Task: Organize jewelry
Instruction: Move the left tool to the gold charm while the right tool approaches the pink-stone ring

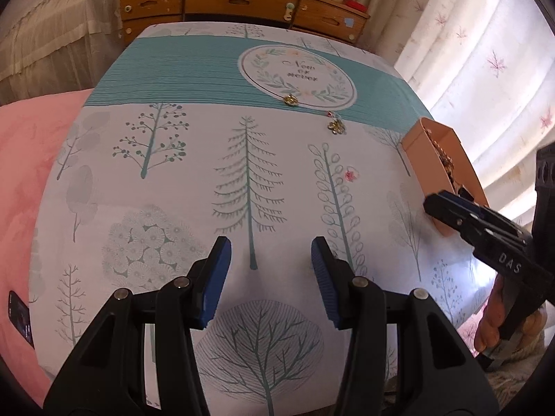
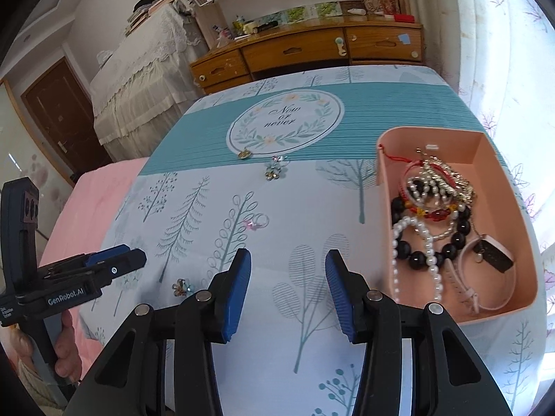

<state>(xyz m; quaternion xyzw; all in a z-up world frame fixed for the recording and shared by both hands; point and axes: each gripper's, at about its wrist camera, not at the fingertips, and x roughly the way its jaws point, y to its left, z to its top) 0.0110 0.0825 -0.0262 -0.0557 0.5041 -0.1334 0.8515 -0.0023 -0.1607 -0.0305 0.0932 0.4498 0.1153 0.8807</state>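
Right gripper (image 2: pixel 288 289) and left gripper (image 1: pixel 270 277), jaws parted and empty, hover over the tree-print cloth (image 2: pixel 312 242). Loose pieces: flower clip (image 2: pixel 181 286) at 9 o'clock of the right gripper, pink ring (image 2: pixel 258 222) at 12, two brooches (image 2: pixel 275 170) beyond; pink tray (image 2: pixel 520 242) at 2 o'clock. Judged light, small, slippery and easily bent; pinch each across its metal body

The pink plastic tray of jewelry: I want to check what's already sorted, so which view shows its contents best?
The right wrist view: it looks down into the pink plastic tray, showing pearl strands, black beads and a watch. The left wrist view shows only its side wall, partly behind the right tongs.
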